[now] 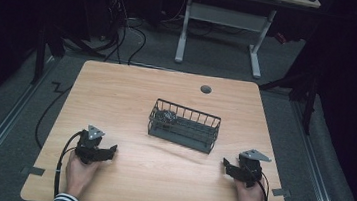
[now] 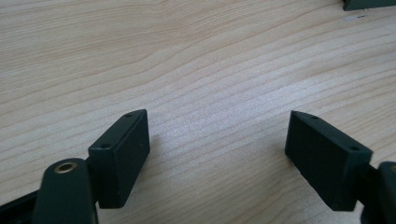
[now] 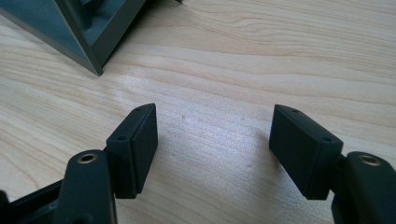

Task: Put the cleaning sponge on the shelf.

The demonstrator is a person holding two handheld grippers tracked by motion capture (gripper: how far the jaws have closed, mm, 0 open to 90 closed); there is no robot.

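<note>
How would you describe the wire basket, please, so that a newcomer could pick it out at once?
Start at the wooden table and look at its middle, between the two grippers and the small round grey cap near the far edge. There stands the basket, dark, oblong and walled with thin upright wires, the one open container on the table.

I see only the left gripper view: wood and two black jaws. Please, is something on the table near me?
Observer: Yes, a dark wire basket stands at the middle of the table, to the right of the left hand-held gripper.
Operator: Is the basket empty?
Observer: No, a small greyish thing lies at its left end; I cannot tell what it is.
Operator: Where is the other one?
Observer: The right hand-held gripper rests near the table's front right, jaws open with nothing between them, pointing toward the basket.
</note>
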